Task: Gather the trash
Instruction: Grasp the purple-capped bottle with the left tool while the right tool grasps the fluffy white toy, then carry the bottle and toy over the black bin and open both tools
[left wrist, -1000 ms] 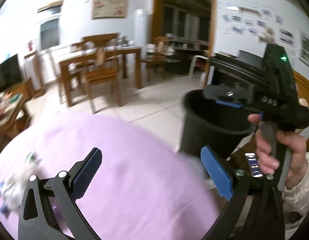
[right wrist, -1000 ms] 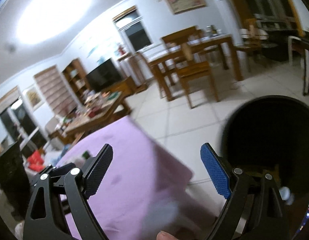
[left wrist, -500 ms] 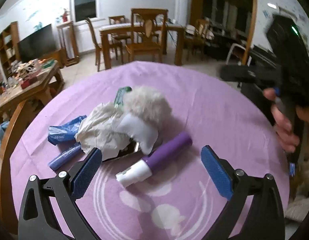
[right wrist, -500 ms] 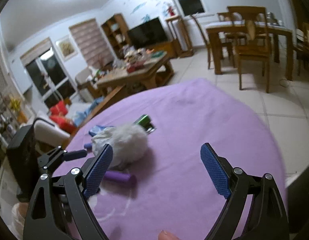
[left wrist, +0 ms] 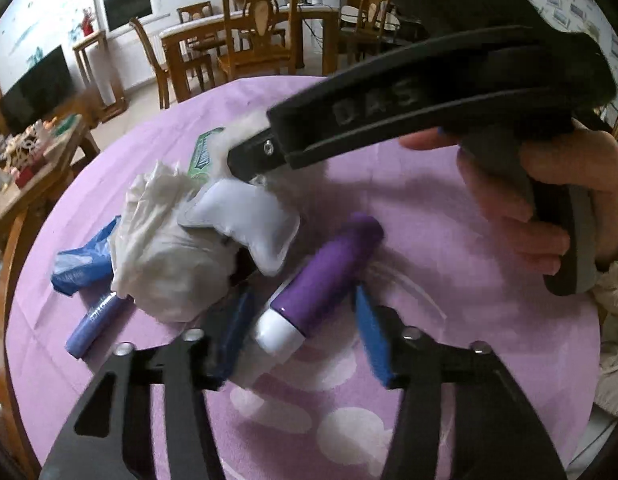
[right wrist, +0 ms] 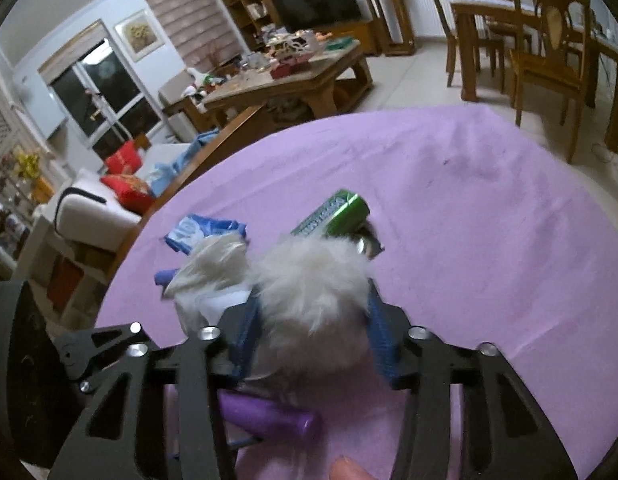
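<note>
Fingers of the left tool are closing around one purple tube, its long axis running away up-right on the worktop; right tool is closing on one white fluffy ball; beyond lie one crumpled tissue, one blue wrapper, one green pack.

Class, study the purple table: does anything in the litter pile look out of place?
Yes. Among wrappers and crumpled tissue, a white fluffy pom-pom thing sits between the closing right gripper pads; it looks like a keepsake rather than trash. The left gripper closes round a purple tube.
</note>
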{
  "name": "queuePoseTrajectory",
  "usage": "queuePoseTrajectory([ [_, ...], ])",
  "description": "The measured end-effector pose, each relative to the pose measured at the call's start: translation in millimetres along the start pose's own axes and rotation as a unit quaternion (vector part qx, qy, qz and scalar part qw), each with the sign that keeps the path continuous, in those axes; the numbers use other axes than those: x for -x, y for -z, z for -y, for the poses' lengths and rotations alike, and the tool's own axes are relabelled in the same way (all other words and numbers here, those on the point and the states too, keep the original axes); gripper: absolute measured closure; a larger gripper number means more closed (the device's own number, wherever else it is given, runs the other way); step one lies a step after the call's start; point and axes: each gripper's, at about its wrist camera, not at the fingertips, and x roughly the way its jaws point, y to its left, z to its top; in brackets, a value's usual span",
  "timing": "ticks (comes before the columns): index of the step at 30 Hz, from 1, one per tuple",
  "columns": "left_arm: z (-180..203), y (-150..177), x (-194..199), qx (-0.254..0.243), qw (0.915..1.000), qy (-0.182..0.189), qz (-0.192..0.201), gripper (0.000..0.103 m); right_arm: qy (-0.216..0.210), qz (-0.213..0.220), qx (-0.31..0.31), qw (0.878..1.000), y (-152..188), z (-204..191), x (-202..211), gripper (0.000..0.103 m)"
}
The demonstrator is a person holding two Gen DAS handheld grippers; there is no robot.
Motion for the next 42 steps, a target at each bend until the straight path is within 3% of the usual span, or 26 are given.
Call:
queuePoseTrajectory([
  [4, -2, 4, 4, 0.011, 0.9999, 0.005, 0.003, 0.071, -0.014, 0.028, -0.018, 0.999, 11, 14, 20, 0.065],
  [8, 7, 9, 12, 0.013, 0.9998, 0.011, 0.01, 0.078, -0.015, 0.069, -0.039, 0.997, 19, 26, 53, 0.067],
  [17, 20, 25, 40, 0.05, 0.9971, 0.029, 0.05, 0.078, -0.027, 0.148, -0.073, 0.986, 53, 62, 141, 0.067],
  [21, 21, 26, 60, 0.076, 0.9913, 0.04, 0.099, 0.078, -0.026, 0.175, -0.076, 0.981, 71, 78, 178, 0.067],
  [29, 55, -26, 73, 0.075, 0.9816, 0.047, 0.17, 0.078, 0.024, 0.254, -0.084, 0.963, 113, 121, 266, 0.067],
  [35, 96, -78, 53, 0.062, 0.9731, 0.091, 0.202, 0.078, 0.065, 0.312, -0.118, 0.941, 155, 169, 335, 0.067],
  [42, 164, -136, 8, 0.042, 0.9625, 0.166, 0.211, 0.078, 0.115, 0.357, -0.164, 0.912, 204, 229, 400, 0.066],
])
